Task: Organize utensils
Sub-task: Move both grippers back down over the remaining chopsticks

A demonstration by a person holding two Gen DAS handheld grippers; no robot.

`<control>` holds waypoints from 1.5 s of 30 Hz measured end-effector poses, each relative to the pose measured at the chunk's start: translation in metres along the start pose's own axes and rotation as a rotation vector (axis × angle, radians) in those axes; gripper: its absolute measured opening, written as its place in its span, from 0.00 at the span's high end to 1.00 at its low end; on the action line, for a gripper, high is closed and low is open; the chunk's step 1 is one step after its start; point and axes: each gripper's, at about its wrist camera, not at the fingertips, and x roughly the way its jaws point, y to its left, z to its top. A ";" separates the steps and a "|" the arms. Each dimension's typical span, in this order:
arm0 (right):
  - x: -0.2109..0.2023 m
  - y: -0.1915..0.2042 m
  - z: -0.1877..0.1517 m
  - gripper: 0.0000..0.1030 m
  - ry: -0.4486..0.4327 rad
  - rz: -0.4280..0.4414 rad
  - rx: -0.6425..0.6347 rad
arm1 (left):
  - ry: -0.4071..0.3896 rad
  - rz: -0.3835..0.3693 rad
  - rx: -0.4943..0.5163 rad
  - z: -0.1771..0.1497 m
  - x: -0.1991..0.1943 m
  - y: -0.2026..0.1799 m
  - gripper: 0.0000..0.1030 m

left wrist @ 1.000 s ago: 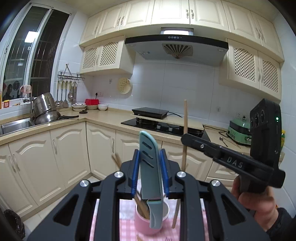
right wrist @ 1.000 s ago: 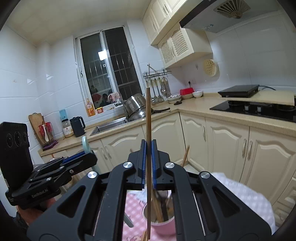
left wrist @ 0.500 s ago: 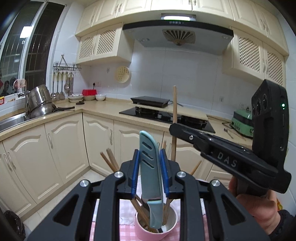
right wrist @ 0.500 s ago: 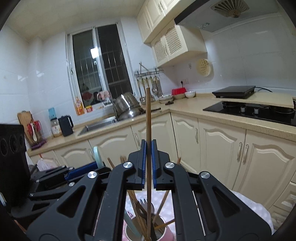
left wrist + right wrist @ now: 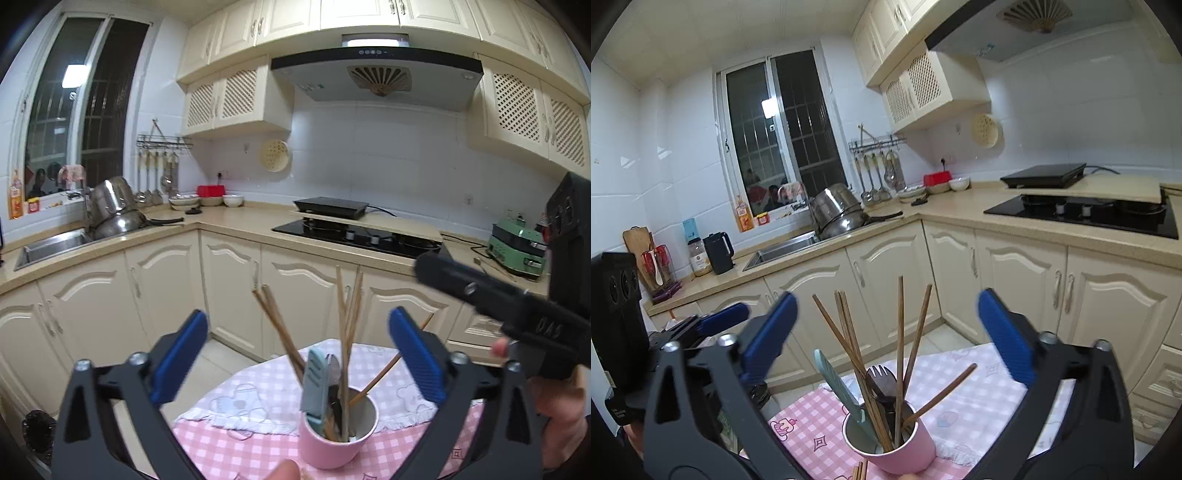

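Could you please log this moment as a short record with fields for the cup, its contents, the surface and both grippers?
cup: pink cup, upright on the checked tablecloth
contents: wooden chopsticks, teal sheathed knife, dark fork, all standing in the cup
left gripper: left gripper open, jaws just opened; nothing pressed between the pads, cup ahead of it
right gripper: right gripper open, jaws just opened; chopsticks stand between the fingers, untouched
loose items: chopstick ends on the cloth in front of the cup

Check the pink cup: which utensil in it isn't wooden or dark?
The pale teal knife in the pink cup; the chopsticks are brown wood, the fork dark.
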 end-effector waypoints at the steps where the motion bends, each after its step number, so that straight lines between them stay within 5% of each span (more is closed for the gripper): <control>1: -0.003 0.000 0.001 0.06 0.008 -0.006 0.003 | 0.000 0.020 0.007 0.000 -0.003 0.000 0.04; 9: -0.029 -0.002 -0.009 0.06 0.056 -0.018 0.039 | 0.000 0.114 0.014 -0.010 -0.030 0.000 0.04; 22: -0.041 0.004 -0.069 0.06 0.317 -0.023 0.024 | 0.079 0.168 0.002 -0.045 -0.067 -0.007 0.04; 33: -0.040 0.000 -0.112 0.06 0.440 -0.033 0.005 | 0.205 0.207 -0.049 -0.090 -0.070 0.000 0.04; 45: 0.004 0.005 -0.184 0.06 0.670 -0.065 -0.125 | 0.395 0.217 -0.071 -0.146 -0.049 0.004 0.04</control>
